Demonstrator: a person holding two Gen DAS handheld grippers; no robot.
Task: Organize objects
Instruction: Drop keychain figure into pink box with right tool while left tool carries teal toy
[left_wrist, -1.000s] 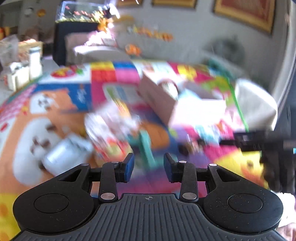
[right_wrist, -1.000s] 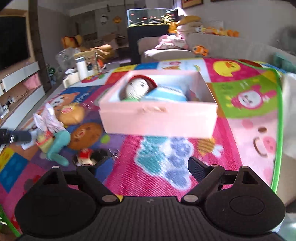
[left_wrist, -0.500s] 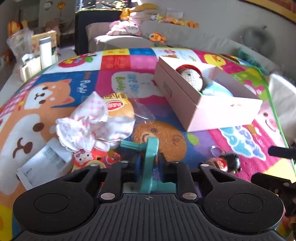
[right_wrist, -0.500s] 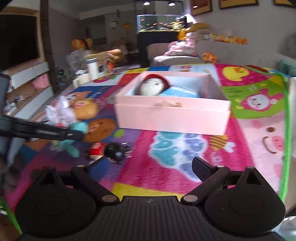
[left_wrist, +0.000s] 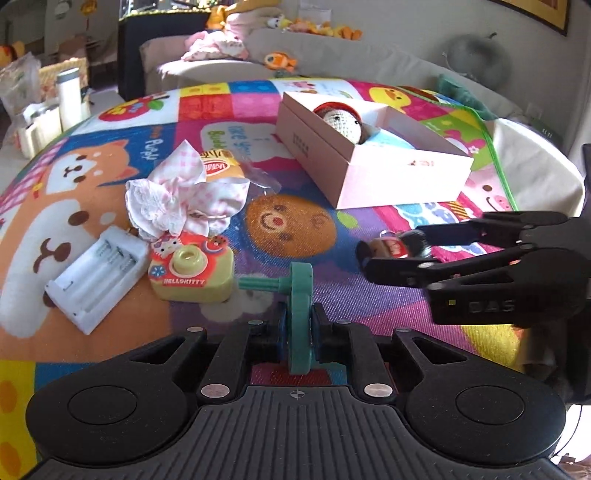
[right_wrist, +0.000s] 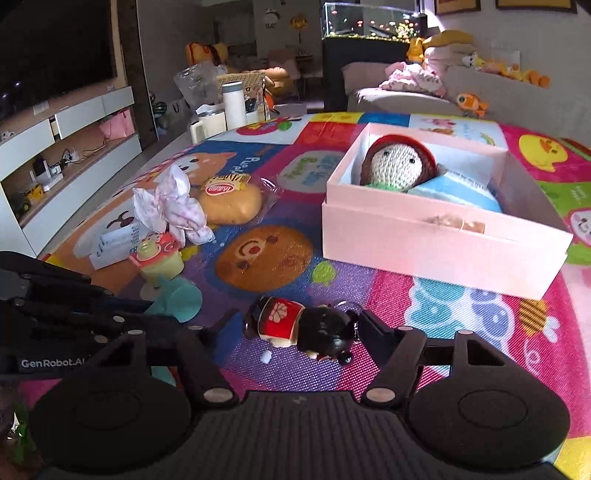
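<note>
My left tongs hide the teal toy's lower part. The doll's body lies buried in the box. Sofa toys blur.

A: What words could you read?
B: "HELLOKITTY" was on the yellow toy camera. "GenRobot.AI" stood on the left gripper.
A: And the mat?
B: It said "Puppy".

A: Where's the box?
B: On the play mat, toward its far right corner; the crochet doll lies in it.
A: And the toy camera?
B: Left of the mat's middle, between the battery charger and the dumbbell.
</note>
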